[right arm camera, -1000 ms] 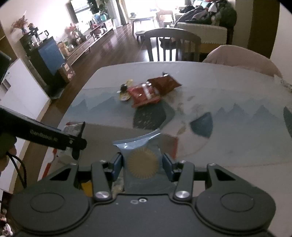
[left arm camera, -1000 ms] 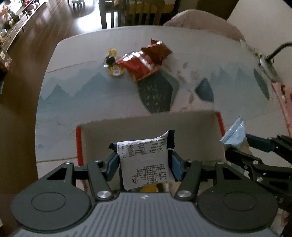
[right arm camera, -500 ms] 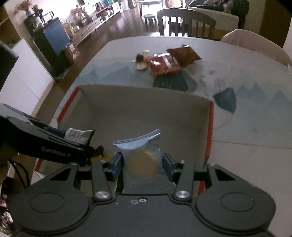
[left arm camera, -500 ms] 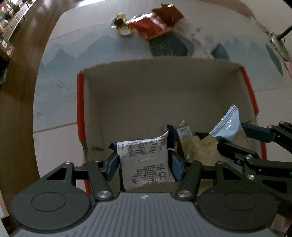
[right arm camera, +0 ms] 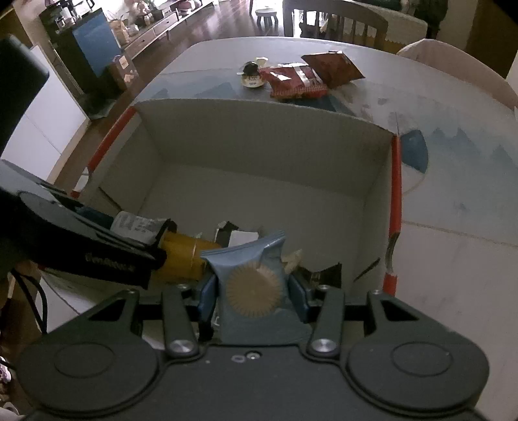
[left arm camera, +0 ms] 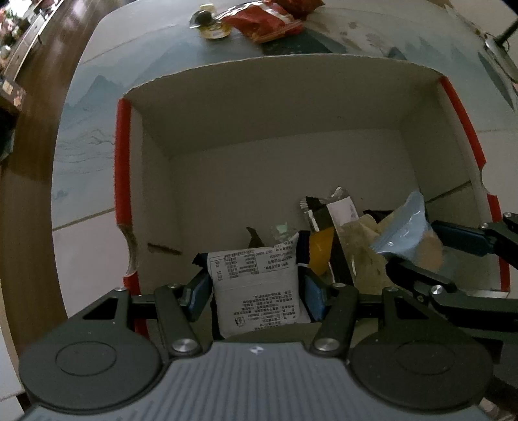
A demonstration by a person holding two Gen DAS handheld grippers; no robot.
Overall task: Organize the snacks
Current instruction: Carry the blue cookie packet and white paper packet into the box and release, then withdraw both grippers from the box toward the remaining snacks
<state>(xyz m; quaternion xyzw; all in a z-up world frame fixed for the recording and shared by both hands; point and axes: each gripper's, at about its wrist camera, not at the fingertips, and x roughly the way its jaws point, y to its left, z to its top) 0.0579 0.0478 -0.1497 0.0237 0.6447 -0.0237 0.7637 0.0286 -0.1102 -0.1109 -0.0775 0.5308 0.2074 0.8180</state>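
My left gripper (left arm camera: 255,294) is shut on a white snack packet with printed text (left arm camera: 255,285), held low inside the cardboard box (left arm camera: 275,107). My right gripper (right arm camera: 252,291) is shut on a light blue packet with a tan round emblem (right arm camera: 252,281), also inside the box. The blue packet also shows in the left wrist view (left arm camera: 408,233), and the white packet shows in the right wrist view (right arm camera: 132,225). Several snacks lie on the box floor, among them a yellow one (right arm camera: 181,259) and a black-and-white wrapper (left arm camera: 327,213).
The box has red-edged side walls (right arm camera: 395,207). On the patterned table beyond it lie two red snack bags (right arm camera: 298,81) and a small round jar (right arm camera: 252,76). Chairs stand behind the table (right arm camera: 336,22). A floor drop lies to the left.
Both grippers have moved forward and down from above the box's near edge into the box, each still holding its packet. The box's inside and its snacks have come into view.
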